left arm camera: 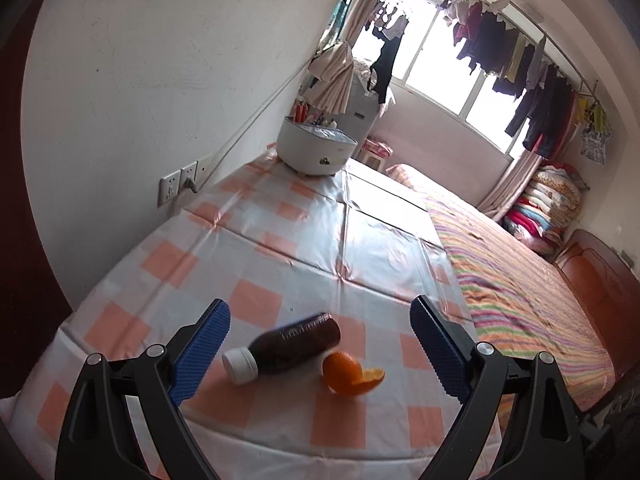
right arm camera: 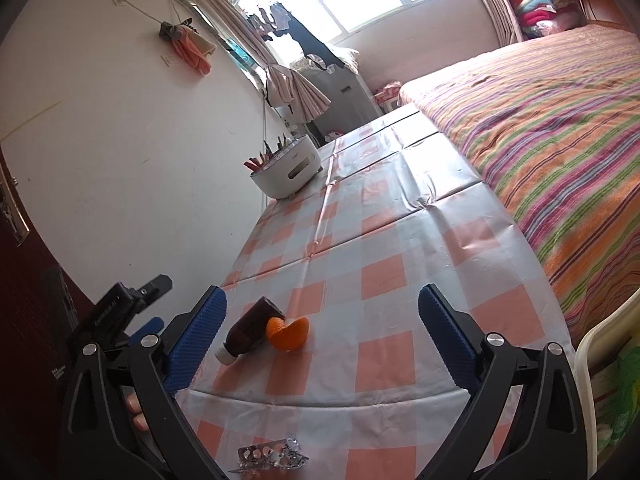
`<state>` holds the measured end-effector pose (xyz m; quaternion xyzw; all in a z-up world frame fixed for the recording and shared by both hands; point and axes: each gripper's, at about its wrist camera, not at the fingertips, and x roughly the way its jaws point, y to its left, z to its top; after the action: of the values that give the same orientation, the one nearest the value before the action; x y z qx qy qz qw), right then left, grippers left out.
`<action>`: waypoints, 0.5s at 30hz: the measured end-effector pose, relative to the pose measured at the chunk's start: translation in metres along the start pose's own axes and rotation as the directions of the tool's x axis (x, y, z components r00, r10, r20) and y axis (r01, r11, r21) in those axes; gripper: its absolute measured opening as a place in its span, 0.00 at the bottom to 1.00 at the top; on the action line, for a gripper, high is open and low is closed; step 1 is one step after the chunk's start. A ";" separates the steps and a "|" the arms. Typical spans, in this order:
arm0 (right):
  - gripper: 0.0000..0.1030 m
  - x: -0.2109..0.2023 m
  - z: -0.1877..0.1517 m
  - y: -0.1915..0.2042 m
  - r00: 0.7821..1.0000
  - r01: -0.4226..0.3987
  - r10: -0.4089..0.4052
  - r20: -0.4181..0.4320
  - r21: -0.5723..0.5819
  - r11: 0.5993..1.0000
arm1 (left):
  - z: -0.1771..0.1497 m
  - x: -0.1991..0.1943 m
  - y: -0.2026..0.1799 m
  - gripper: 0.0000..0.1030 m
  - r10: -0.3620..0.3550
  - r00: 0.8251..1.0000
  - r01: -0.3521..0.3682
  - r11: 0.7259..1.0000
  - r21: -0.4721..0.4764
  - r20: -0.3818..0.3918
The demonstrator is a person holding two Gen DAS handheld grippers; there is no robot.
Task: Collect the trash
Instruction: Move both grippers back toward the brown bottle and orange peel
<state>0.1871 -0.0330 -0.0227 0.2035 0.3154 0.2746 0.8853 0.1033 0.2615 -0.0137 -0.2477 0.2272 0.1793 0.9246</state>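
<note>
A brown bottle [left arm camera: 296, 342] with a white cap lies on its side on the checked tablecloth [left arm camera: 256, 248]. An orange peel [left arm camera: 350, 374] rests just right of it, touching or nearly so. My left gripper [left arm camera: 319, 311] is open and hovers over the near table edge, with the bottle lying between and just ahead of its blue pads. The right wrist view shows the same bottle [right arm camera: 250, 332] and peel [right arm camera: 288, 332]. A crumpled silver blister pack [right arm camera: 274, 454] lies closer to the table edge. My right gripper [right arm camera: 322, 295] is open and holds nothing.
A white round appliance [left arm camera: 316, 148] stands at the table's far end by the wall. A bed with a striped cover [right arm camera: 560, 152] runs along the table's right side. A white bin rim [right arm camera: 588, 360] shows at the right. A person's fingers [right arm camera: 136, 412] show at the lower left.
</note>
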 end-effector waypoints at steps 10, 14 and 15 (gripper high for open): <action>0.92 0.038 -0.003 -0.004 0.995 0.048 -0.055 -0.083 -0.091 0.995 | 0.006 0.041 0.045 0.86 -0.007 0.995 0.007 1.000 0.005 -0.096; 0.92 0.064 -0.014 0.031 0.991 -0.026 -0.003 -0.137 -0.210 0.977 | 0.006 0.040 0.061 0.86 -0.015 0.992 0.013 1.000 -0.012 -0.123; 0.92 0.071 -0.017 0.040 0.988 -0.045 0.007 -0.152 -0.249 0.967 | 0.006 0.039 0.064 0.86 -0.015 0.992 0.012 1.000 -0.022 -0.124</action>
<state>0.2073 0.0444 -0.0451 0.0723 0.3410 0.3385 0.8740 0.1094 0.3259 -0.0532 -0.2696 0.2805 0.1596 0.9073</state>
